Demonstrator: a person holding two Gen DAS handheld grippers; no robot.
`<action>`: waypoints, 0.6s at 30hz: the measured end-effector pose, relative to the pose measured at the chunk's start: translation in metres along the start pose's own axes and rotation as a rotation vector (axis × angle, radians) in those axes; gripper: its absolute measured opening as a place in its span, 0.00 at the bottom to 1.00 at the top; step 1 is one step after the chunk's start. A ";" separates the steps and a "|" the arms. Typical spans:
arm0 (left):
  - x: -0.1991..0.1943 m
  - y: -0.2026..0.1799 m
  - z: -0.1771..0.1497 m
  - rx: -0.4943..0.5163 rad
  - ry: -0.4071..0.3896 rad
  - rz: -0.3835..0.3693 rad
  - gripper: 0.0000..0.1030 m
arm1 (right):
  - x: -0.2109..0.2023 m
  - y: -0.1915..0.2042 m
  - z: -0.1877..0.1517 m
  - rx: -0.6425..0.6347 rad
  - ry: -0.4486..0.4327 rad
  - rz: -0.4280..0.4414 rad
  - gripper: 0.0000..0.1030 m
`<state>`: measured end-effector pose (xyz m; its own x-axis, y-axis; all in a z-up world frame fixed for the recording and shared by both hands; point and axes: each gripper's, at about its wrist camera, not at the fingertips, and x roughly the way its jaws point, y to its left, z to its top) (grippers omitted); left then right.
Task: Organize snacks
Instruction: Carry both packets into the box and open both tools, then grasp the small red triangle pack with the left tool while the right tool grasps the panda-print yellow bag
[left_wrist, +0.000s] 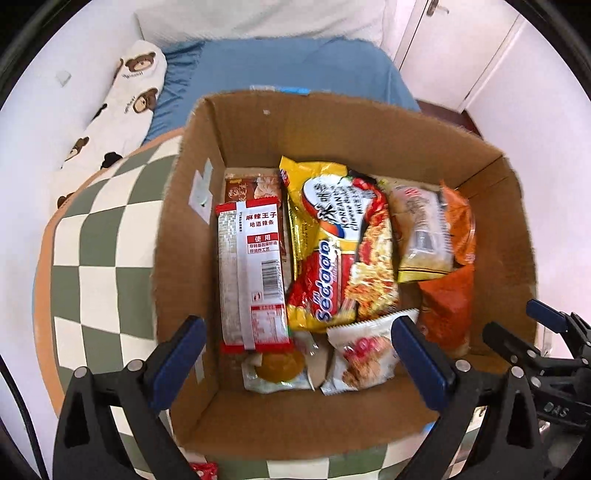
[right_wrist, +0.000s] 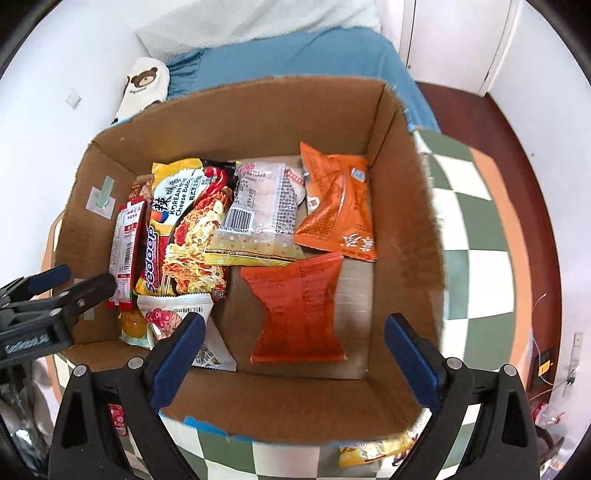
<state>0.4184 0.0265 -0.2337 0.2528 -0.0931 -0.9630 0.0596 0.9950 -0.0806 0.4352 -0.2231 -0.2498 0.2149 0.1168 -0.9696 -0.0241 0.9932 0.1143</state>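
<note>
1. Snacks fill the box (left_wrist: 258, 125) on the checkered cloth (left_wrist: 99, 236): noodles (left_wrist: 332, 251), a red strip pack (left_wrist: 251, 273), two orange bags (right_wrist: 299, 310).
2. Left gripper (left_wrist: 299, 354) hangs above, jaws wide, empty.
3. Right gripper (right_wrist: 295, 350) likewise gapes, holding nothing.

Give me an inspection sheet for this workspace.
Surface: checkered cloth under the box.
Job's things: cardboard box holding Sedaap noodles, red-white strip pack, two orange packets, clear barcoded pack, jelly cup, small white pack.
Clutter: yellow packet and red packet outside the box.
Grippers: left gripper and right gripper open, empty, over the box.
Cables: thin wire near the wall.
Surroundings: blue sheet, bear pillow, white doors.
</note>
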 end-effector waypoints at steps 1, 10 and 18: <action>-0.007 0.000 -0.003 -0.001 -0.017 -0.004 1.00 | -0.006 -0.001 -0.002 -0.002 -0.013 -0.001 0.96; -0.074 -0.011 -0.032 0.022 -0.190 0.018 1.00 | -0.069 0.002 -0.036 -0.016 -0.159 0.007 0.96; -0.115 -0.024 -0.062 0.044 -0.277 0.007 1.00 | -0.127 0.007 -0.065 -0.012 -0.277 0.015 0.96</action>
<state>0.3280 0.0155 -0.1372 0.5070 -0.0984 -0.8563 0.0969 0.9937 -0.0568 0.3442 -0.2312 -0.1401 0.4731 0.1279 -0.8717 -0.0404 0.9915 0.1235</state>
